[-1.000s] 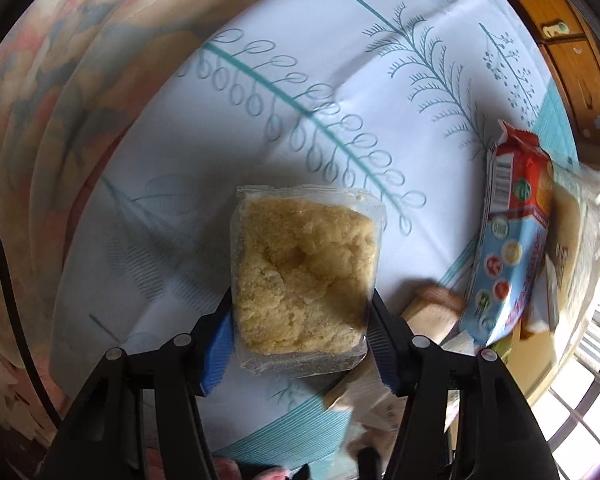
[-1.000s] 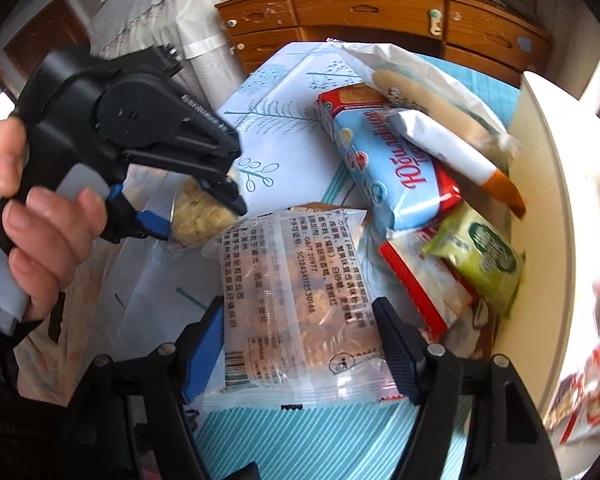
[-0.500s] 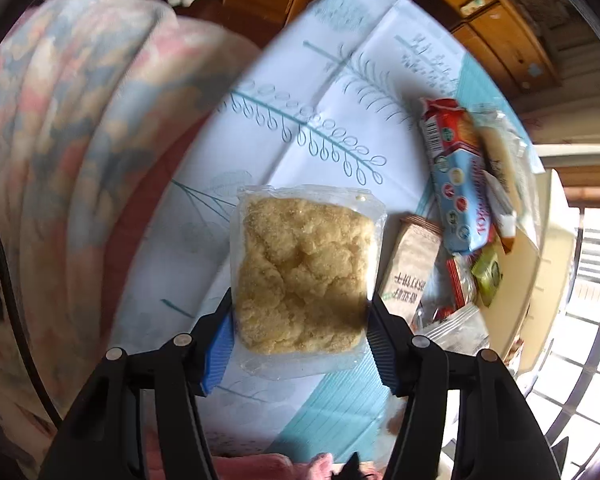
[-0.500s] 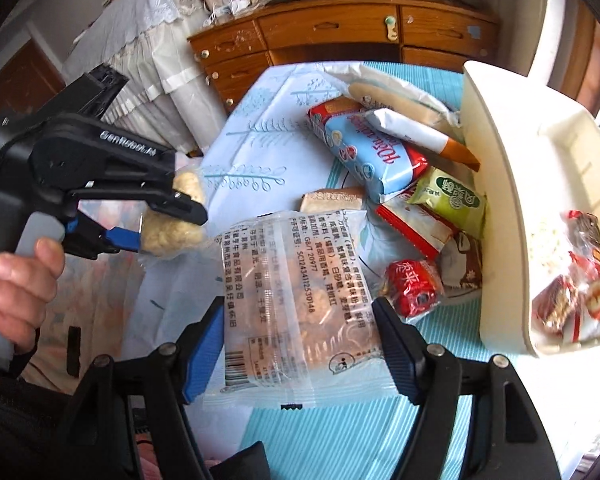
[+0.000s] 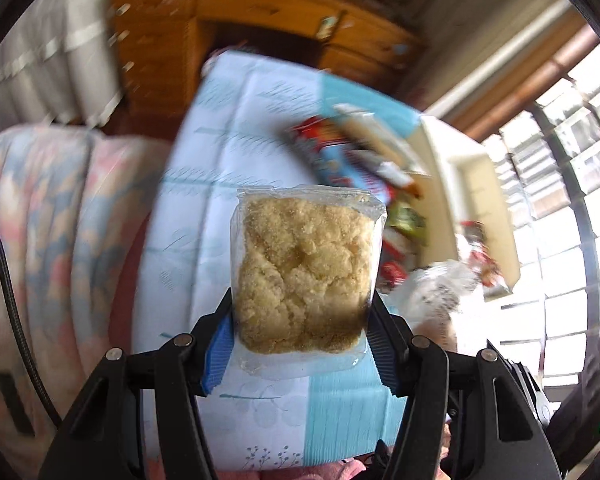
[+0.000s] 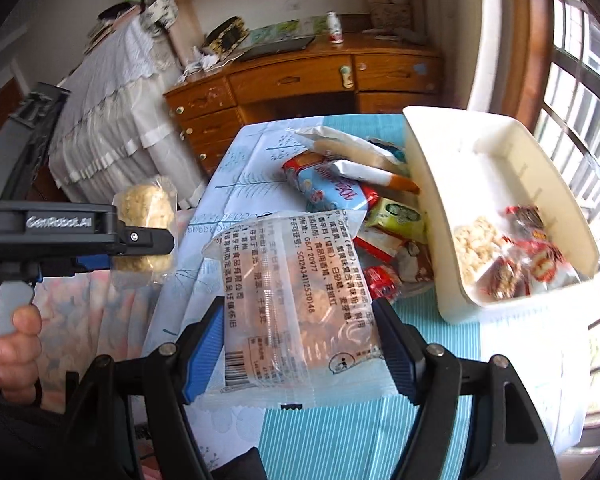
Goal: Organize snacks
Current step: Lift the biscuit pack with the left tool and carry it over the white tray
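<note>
Both grippers hold a snack above the table (image 6: 340, 432).
Left gripper (image 5: 300, 344) jaws clamp the crumbly cake pack (image 5: 304, 272); right gripper (image 6: 300, 352) jaws clamp the printed clear packet (image 6: 296, 300), white bin (image 6: 432, 208) at 2 o'clock.

Snack pile (image 6: 360, 208) on table (image 6: 340, 432), left of bin (image 6: 428, 200).

Lighting: daylight from the window (image 6: 580, 128) at right — panes blown out to white in both views. Left wrist view: heavy motion blur over the dresser (image 5: 236, 40), bedding and table snacks; only the held clear-wrapped cake (image 5: 304, 276) is sharp. Right wrist view: mostly crisp, printed text on the clear packet (image 6: 296, 300) legible, slight smear at far left. Fisheye bending — dark vignette at the corners. Shadows soft.
</note>
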Motion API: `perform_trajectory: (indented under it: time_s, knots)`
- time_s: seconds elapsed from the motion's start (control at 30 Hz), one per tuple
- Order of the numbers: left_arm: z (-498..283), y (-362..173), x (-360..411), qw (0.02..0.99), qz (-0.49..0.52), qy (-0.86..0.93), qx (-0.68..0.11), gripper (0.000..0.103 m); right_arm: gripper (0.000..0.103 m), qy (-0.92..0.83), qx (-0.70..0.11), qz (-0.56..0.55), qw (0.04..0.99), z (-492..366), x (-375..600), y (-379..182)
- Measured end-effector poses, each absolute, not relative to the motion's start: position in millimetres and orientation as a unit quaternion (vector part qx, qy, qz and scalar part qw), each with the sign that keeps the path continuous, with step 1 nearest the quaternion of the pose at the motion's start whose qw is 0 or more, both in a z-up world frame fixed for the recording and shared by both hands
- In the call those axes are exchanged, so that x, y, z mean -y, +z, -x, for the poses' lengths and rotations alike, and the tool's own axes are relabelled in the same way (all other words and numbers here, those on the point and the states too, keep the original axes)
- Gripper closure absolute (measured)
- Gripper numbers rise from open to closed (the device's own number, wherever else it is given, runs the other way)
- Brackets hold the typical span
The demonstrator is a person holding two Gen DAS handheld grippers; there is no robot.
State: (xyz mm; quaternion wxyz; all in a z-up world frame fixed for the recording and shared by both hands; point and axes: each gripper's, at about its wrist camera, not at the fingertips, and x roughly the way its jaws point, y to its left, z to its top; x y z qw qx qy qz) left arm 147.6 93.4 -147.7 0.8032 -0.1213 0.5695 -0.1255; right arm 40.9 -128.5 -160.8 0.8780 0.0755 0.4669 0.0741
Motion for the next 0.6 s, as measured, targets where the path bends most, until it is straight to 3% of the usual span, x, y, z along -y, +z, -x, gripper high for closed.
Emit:
perform_trajectory:
  time_s: [0.6]
  knots:
    - [-121,-94,-8,0.822,0.13,-0.259,-0.49,0.045,0.031,0.005,-0.406,-0.095,0.909,0,188,-119]
